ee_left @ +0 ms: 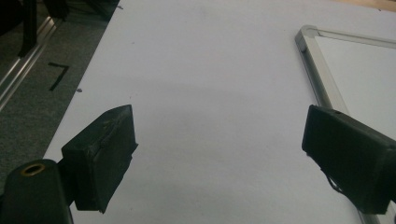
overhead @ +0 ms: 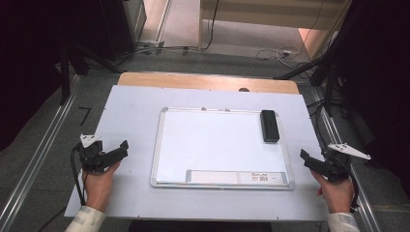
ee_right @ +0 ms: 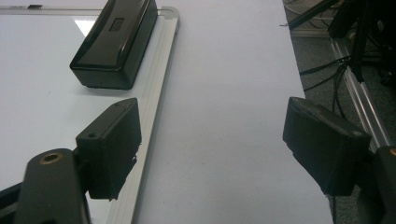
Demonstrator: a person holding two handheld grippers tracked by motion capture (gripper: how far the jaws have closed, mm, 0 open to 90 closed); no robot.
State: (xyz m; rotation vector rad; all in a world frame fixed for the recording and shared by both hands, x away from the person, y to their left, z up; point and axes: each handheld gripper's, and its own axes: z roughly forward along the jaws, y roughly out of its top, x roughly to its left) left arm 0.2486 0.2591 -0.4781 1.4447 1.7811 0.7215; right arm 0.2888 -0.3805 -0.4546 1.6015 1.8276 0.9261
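A whiteboard point(overhead: 212, 142) with a silver frame lies flat in the middle of the table. A black eraser point(overhead: 269, 125) rests on its far right corner. My left gripper point(overhead: 124, 148) hovers left of the board, jaws open with nothing between them. In the left gripper view the open jaws point(ee_left: 219, 126) frame bare white table, with the board's frame point(ee_left: 322, 79) at the right. My right gripper point(overhead: 305, 157) sits just off the board's right edge, open and empty. In the right gripper view the eraser point(ee_right: 116, 42) lies ahead and left of the open gripper point(ee_right: 212, 116).
A white sheet point(overhead: 135, 111) covers the table, with a wooden strip point(overhead: 208, 81) bare at the far edge. A pen tray with a label point(overhead: 237, 177) runs along the board's near side. Metal rails point(overhead: 43, 154), cables point(overhead: 285, 52) and dark stands flank the table.
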